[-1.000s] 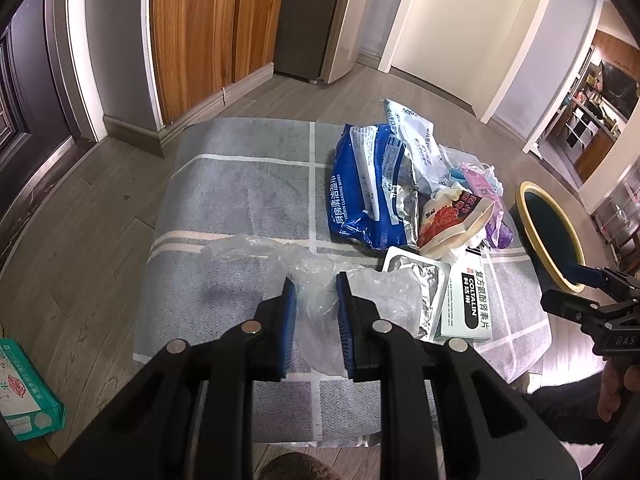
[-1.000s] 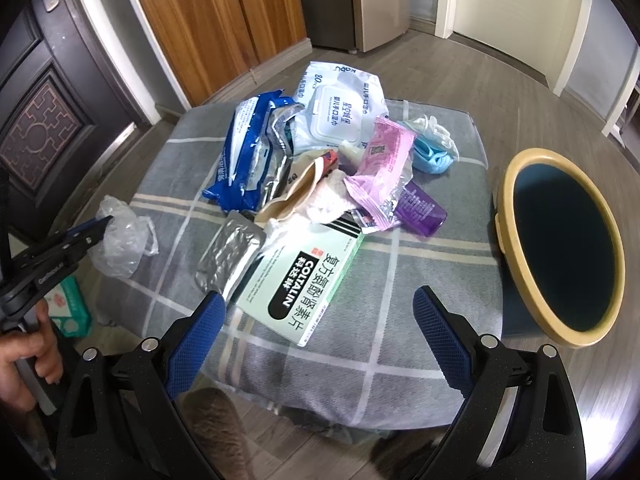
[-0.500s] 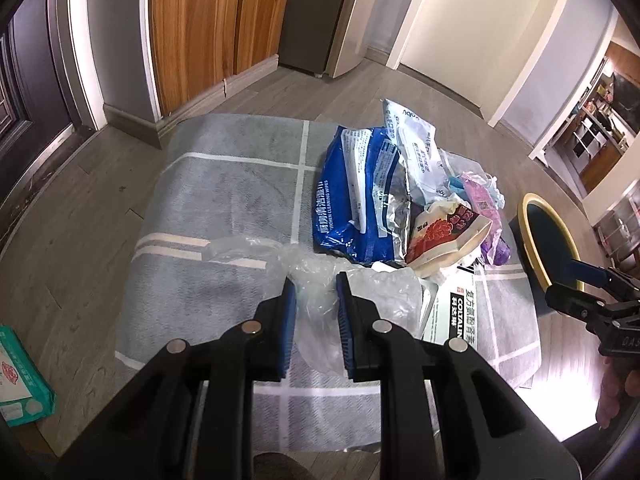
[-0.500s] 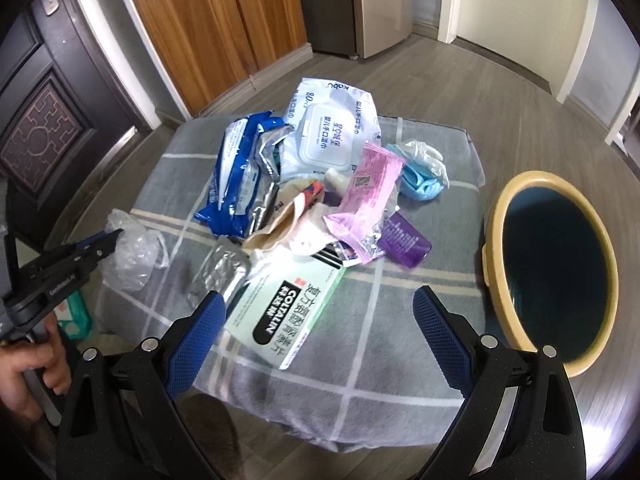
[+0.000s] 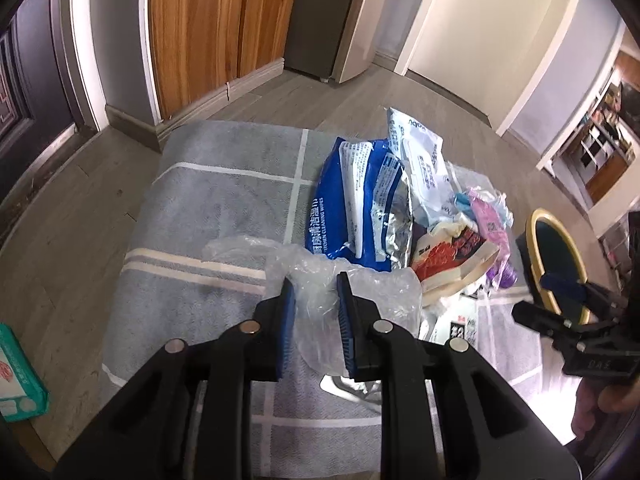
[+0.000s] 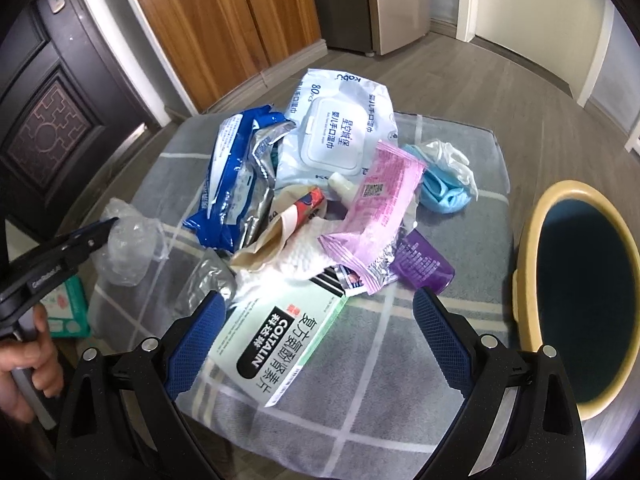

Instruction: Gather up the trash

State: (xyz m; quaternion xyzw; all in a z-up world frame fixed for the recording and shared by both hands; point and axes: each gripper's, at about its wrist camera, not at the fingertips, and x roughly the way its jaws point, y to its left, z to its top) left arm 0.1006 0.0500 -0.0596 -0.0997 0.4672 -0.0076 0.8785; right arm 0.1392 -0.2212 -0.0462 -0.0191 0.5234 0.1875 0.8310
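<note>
My left gripper is shut on a crumpled clear plastic bag, which bulges out between and beyond the blue pads. The right wrist view shows that gripper at the left with the bag hanging at its tip. My right gripper stands wide open above the white-green Coltalin box, holding nothing. The trash pile on the grey cloth holds a blue wipes pack, a white wipes pack, a pink packet and a purple bottle.
A round bin with a yellow rim and a dark inside stands on the floor right of the cloth. A green packet lies on the wooden floor at the left. Blue and white gloves lie at the pile's far right. Doors and wood panels stand behind.
The left gripper has carried the plastic bag rightward toward the pile, still gripping it. The right gripper has come closer to the Coltalin box, its jaws still wide.
</note>
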